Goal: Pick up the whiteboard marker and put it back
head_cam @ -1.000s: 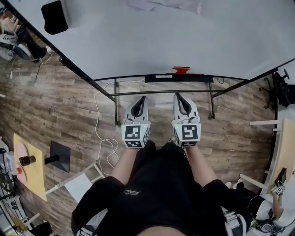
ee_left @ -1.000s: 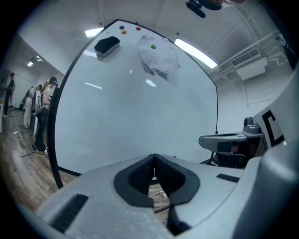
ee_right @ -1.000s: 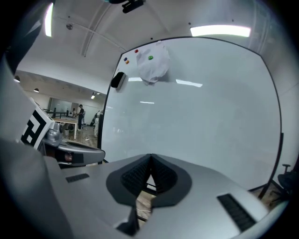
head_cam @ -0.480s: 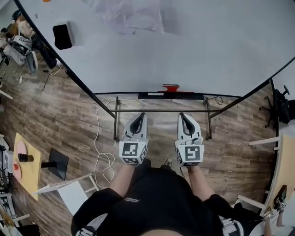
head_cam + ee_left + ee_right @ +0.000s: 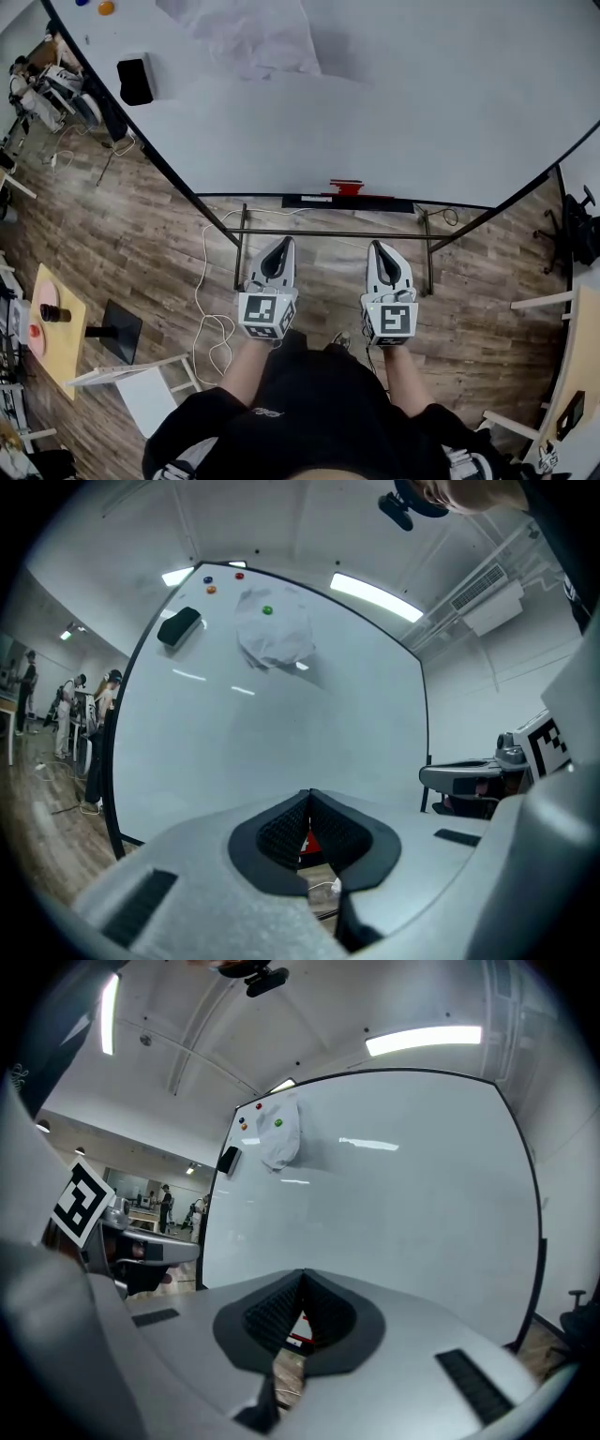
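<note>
Compared with a second ago, the head view takes in more of the whiteboard (image 5: 422,94): the black eraser (image 5: 136,81) has slid down from the upper corner, coloured magnets (image 5: 106,7) now show at 11 o'clock, and the pinned paper sheet (image 5: 253,37) is mostly in frame. Both claws sit lower in that view and slightly wider apart, with more wooden floor (image 5: 141,234) between them and the board's black tray (image 5: 375,202). The left gripper (image 5: 278,251) and the right gripper (image 5: 382,248) are side by side, the left at 9 o'clock of the right. Both are level and point toward 12 o'clock at the board, with the person's bare forearms (image 5: 246,352) bent in close to the body. Each claw's ribbed pads are pressed together with nothing between them. The whiteboard marker is in neither claw. A small red item (image 5: 347,187) sits on the tray at 12 o'clock, too small to tell whether it is the marker.
</note>
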